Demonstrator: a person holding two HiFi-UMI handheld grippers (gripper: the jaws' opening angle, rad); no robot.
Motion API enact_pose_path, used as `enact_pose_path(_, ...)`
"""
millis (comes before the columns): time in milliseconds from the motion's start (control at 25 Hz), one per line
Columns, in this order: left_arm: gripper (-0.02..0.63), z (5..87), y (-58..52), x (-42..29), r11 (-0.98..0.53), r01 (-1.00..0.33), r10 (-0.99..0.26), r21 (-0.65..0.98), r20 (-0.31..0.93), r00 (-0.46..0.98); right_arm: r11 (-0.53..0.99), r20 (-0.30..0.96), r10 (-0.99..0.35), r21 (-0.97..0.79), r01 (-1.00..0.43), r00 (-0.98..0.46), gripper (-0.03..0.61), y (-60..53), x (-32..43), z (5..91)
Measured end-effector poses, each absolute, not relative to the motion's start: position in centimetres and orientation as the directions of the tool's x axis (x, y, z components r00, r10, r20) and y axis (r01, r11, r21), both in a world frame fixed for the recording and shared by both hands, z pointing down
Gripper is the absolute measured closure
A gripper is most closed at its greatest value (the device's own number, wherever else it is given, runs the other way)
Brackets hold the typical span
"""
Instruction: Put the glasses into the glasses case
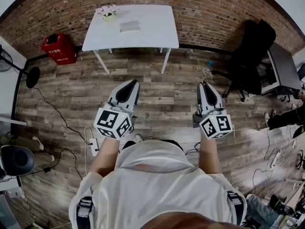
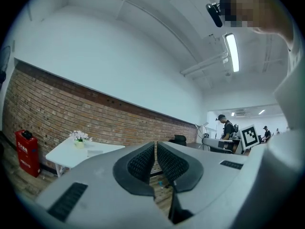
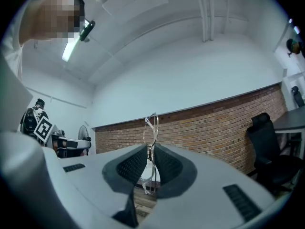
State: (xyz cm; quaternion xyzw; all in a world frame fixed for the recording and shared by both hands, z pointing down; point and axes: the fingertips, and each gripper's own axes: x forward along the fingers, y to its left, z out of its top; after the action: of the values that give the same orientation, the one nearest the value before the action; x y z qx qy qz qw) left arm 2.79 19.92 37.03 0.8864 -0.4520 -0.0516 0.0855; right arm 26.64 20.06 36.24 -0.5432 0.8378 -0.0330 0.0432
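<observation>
Left gripper [image 1: 133, 82]: light grey moulded shell, two fingers [image 2: 140, 163] lined with black ribbed pads, dark slotted vents on the shell. At its rear, a white cube [image 1: 113, 123] with black square markers. Right gripper [image 1: 204, 84]: same build, same kind of cube [image 1: 217, 126]. Person: white short-sleeved shirt [image 1: 152, 180]; dark straps [image 1: 84, 208] with grey buckles at both shoulders; small black camera [image 2: 214, 12] on the head.
</observation>
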Motion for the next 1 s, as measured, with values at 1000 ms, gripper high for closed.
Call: enact_pose_path(1000,0.586,36.9,3.4,-1.1,-0.473,-0.856,-0.878,0.207,-0.027,0.478,0.525,-0.001,-0.851,-0.034,-0.851,-0.525,0.477,0.4,22.1,35.1)
